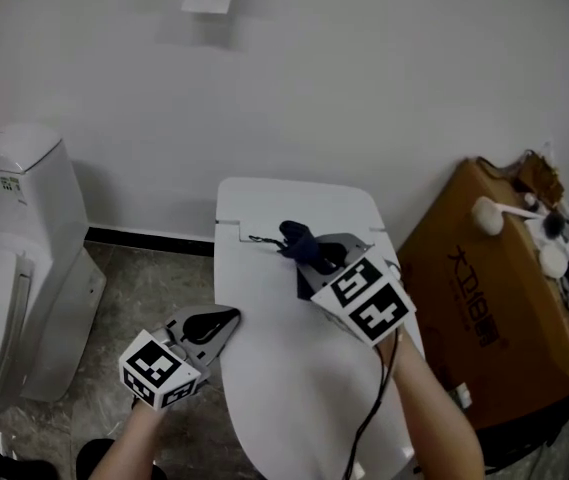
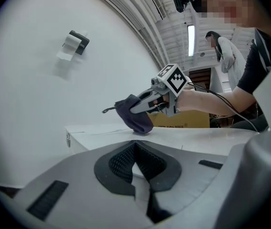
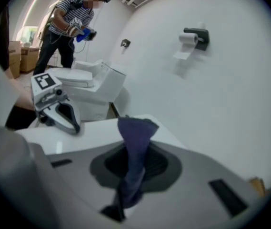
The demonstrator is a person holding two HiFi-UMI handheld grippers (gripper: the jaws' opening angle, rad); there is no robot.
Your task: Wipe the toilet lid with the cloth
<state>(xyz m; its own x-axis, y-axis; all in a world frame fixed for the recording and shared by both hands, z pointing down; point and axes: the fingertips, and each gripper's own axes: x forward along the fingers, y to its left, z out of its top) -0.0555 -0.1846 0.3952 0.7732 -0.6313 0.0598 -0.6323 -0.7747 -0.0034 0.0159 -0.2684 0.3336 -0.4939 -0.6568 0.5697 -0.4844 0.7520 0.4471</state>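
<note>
Gripping the bunched cloth (image 1: pixel 298 238) in our right tool (image 1: pixel 314 260) at twelve o'clock on the toilet lid (image 1: pixel 284 388), left tool (image 1: pixel 226 318) clenched empty, we risk it slipping free under wiping pressure

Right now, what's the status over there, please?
Right gripper fingers shut on dark cloth, cloth touching toilet lid near its back. Left gripper fingers shut, empty, beside lid's left edge. Nothing else on lid.

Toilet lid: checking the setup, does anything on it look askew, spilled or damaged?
Nothing stands out. The toilet lid lies closed and unmarked, with the dark cloth in the right hand-held gripper resting on it.
</note>
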